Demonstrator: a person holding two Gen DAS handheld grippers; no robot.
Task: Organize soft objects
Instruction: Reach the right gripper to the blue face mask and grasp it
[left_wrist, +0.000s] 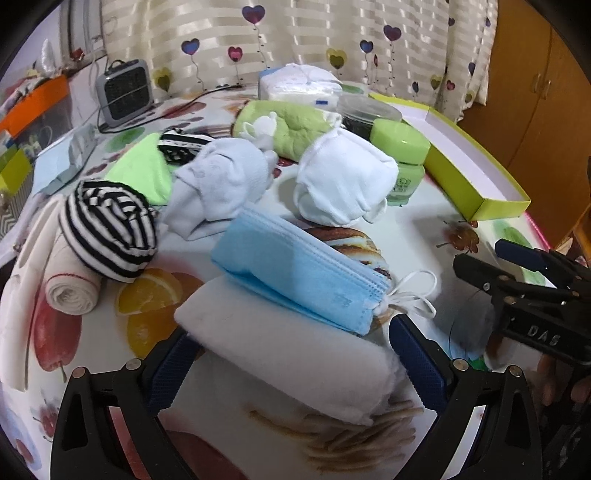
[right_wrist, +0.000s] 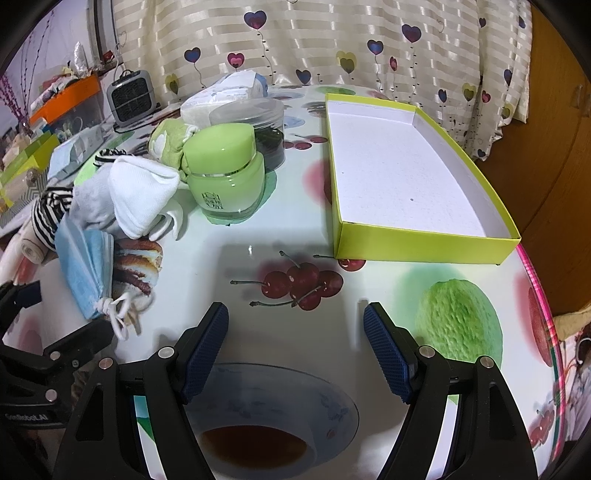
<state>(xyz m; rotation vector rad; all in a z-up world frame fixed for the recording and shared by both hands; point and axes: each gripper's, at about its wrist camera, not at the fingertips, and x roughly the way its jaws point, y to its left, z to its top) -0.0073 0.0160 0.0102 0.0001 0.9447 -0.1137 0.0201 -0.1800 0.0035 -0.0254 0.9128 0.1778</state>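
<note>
Soft things are lying heaped on the fruit-printed tablecloth (right_wrist: 369, 280) beside an empty lime-green cardboard box (right_wrist: 424, 243).

Left gripper (left_wrist: 291, 354) is straddling a folded white fleece cloth (left_wrist: 280, 354), pads wide, grip unclear; a stack of blue pleated face masks (left_wrist: 299, 273) is leaning on that cloth. Right gripper (right_wrist: 295, 332) is hovering open, holding nothing, above a white saucer of brown liquid (right_wrist: 266, 424).

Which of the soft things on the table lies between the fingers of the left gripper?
The folded white towel, directly under the blue masks. The left gripper straddles it; the sock bundles lie farther away.
</note>
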